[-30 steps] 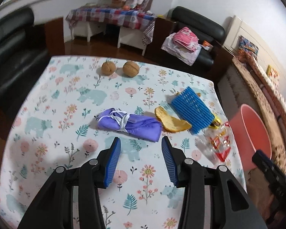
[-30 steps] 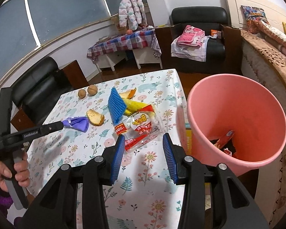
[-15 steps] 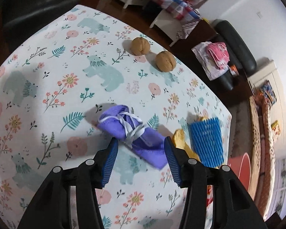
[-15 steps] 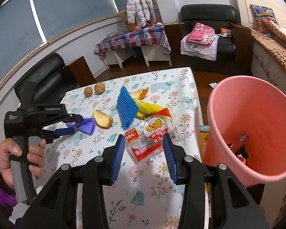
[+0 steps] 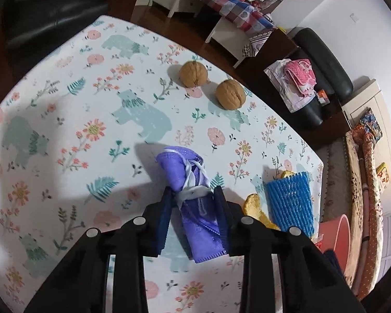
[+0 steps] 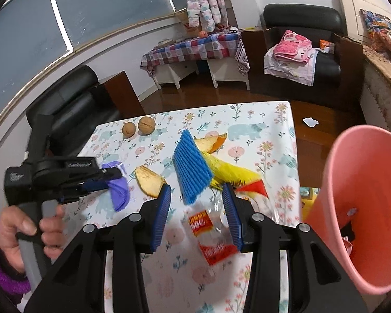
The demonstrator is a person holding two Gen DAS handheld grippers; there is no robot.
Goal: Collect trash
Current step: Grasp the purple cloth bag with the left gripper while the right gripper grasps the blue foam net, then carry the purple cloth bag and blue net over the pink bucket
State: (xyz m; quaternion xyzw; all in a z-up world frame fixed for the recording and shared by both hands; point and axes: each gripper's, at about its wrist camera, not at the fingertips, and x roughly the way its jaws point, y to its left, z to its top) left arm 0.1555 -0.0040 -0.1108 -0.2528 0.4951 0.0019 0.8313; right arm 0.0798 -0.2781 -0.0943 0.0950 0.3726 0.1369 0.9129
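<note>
While the left claw [image 5: 193,195] has just been closing onto the purple mask [image 5: 195,206] mid-surface [image 5: 65,130], the right claw [image 6: 196,200] hangs apart over a wrapper [image 6: 211,237], near the bin [image 6: 365,208].

Walnuts [image 5: 212,84] lie behind the mask [image 5: 195,203] on the table [image 5: 65,104].

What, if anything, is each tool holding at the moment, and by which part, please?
The left tool has just closed on the purple face mask, gripping it about its middle, by the white ear loops. The right tool holds nothing.
</note>
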